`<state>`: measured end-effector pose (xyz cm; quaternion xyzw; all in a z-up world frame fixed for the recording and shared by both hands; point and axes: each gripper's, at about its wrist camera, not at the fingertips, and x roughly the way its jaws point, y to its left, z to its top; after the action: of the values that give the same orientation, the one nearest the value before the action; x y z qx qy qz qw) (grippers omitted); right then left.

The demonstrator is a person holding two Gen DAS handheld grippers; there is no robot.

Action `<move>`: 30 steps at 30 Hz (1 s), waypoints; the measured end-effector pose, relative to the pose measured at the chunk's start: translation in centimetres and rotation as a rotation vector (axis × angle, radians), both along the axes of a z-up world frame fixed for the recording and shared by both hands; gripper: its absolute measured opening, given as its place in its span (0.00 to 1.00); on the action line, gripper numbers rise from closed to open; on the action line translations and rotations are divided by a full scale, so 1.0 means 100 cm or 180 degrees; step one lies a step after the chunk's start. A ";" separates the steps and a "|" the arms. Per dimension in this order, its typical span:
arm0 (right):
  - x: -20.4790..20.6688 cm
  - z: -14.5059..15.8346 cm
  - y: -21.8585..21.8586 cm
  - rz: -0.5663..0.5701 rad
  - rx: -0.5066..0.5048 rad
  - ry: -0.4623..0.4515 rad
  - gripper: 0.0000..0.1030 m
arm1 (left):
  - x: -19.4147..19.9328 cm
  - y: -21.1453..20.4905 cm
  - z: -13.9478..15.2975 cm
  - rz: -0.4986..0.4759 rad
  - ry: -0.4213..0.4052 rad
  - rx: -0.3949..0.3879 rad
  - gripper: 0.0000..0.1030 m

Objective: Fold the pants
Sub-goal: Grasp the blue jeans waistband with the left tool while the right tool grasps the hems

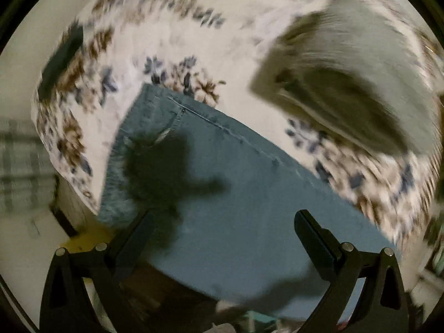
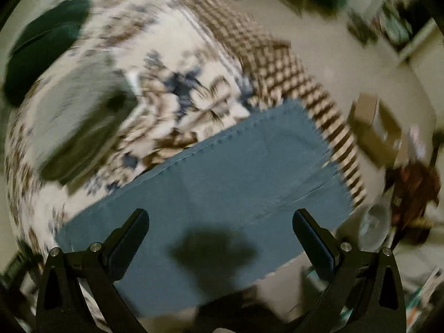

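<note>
1 bed (image 1: pixel 172 44) with a white floral cover fills both views, its checked brown edge showing in the right wrist view. The blue pants (image 1: pixel 222 183) lie flat on it as a long folded band, running diagonally under both grippers. A grey folded garment (image 1: pixel 352 83) sits on the bed beyond the pants, apart from them, and a dark green item (image 2: pixel 47 44) lies farther off near the bed's edge. The left gripper (image 1: pixel 222 233) hangs above the pants, its jaws spread wide and holding nothing, its shadow falling on the cloth. The right gripper (image 2: pixel 220 230) is likewise wide apart and empty, above the pants (image 2: pixel 222 172). Both views are motion-blurred.
</note>
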<state>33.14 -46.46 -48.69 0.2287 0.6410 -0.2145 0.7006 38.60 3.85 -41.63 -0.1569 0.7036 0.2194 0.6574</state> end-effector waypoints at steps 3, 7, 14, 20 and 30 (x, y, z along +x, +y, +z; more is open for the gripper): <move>0.032 -0.074 -0.030 -0.0336 0.0122 0.0198 1.00 | 0.036 0.017 -0.058 0.0273 0.0198 -0.0009 1.00; 0.053 -0.142 -0.058 -0.0660 0.0143 0.0412 1.00 | 0.072 0.039 -0.129 0.0560 0.0445 0.0016 1.00; 0.072 -0.222 -0.078 -0.0960 0.0223 0.0578 0.87 | 0.066 0.045 -0.129 0.0798 0.0191 0.0151 0.26; 0.059 -0.222 -0.079 -0.0931 0.0174 0.0286 0.12 | 0.037 0.023 -0.059 0.0583 -0.0332 0.0152 0.05; -0.035 -0.159 -0.063 -0.0644 0.0346 -0.0141 0.07 | -0.102 0.040 0.014 0.0470 -0.0758 -0.0013 0.04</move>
<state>29.69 -52.76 -64.59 0.3346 0.6097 -0.2439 0.6759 28.39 7.89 -40.24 -0.2346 0.6076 0.2456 0.7180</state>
